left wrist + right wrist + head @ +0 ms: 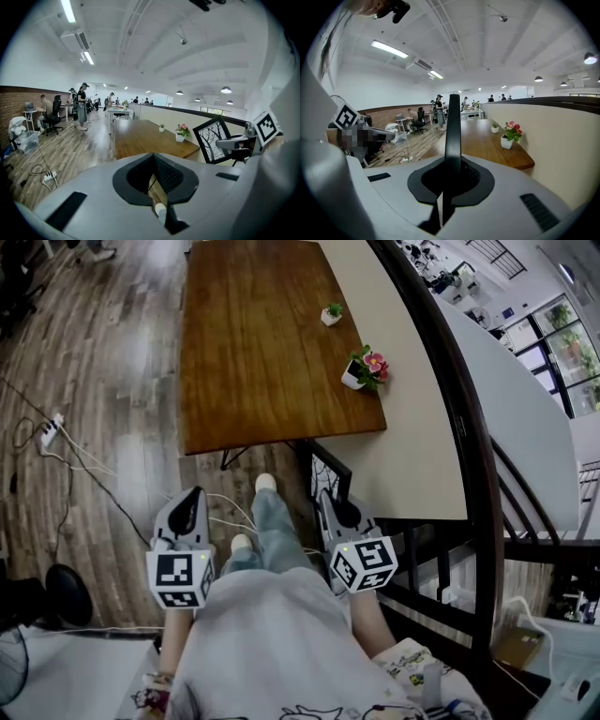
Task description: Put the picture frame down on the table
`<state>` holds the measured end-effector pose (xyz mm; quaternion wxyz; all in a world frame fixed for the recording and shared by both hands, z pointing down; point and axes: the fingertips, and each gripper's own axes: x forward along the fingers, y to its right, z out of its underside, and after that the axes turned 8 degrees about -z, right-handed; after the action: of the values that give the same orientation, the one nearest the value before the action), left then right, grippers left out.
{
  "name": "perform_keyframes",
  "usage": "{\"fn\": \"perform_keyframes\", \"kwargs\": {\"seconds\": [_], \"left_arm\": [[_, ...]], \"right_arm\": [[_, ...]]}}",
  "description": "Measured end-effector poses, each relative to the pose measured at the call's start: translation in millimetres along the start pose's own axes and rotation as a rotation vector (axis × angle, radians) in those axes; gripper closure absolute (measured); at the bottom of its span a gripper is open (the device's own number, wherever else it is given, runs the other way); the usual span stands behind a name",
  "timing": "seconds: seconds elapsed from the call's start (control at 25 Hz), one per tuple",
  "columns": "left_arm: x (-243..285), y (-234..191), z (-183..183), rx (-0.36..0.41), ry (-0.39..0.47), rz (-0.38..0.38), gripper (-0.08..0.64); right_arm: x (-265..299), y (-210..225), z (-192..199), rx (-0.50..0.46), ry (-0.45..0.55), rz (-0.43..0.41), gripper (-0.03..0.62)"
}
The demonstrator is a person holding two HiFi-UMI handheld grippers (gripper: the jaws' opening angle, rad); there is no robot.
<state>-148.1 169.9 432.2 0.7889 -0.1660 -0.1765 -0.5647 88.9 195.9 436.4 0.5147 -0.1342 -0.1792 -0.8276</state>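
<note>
My right gripper [330, 498] is shut on a black picture frame [321, 468] holding a tree drawing, which it carries upright just short of the near end of the wooden table [253, 352]. The right gripper view catches the frame [453, 126] edge-on, rising as a dark bar from the closed jaws. From the left gripper view the frame [213, 139] shows face-on at the right, held by the right gripper [234, 143]. The left gripper [195, 493] hangs beside the person's left leg, shut, with nothing in it; floor shows through the slit between its fingers [161, 173].
A white pot with pink flowers [364, 369] and a small green plant [331, 313] stand along the table's right edge. A beige half wall with a dark rail [422, 381] runs right of the table. A power strip [49, 432] and cables lie on the floor at the left. People [82, 105] stand far off.
</note>
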Motion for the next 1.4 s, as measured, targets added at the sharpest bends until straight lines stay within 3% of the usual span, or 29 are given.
{"fn": "perform_keyframes", "kwargs": {"seconds": [0.68,1.04,1.4], "left_arm": [[179,-4,-134,-0.007,0.066,-0.103,0.555],[226,2,-153,-0.02,0.06,-0.142,0.555],[232,-4,-153,-0.019,0.044,-0.133,0.555]], "right_arm": [[152,140,-121,-0.05,0.02,-0.112,0.584],[194,179,-139,-0.039,0.019,-0.168,0.584],[208,172,-136,-0.014,0.001,-0.183,0.584]]}}
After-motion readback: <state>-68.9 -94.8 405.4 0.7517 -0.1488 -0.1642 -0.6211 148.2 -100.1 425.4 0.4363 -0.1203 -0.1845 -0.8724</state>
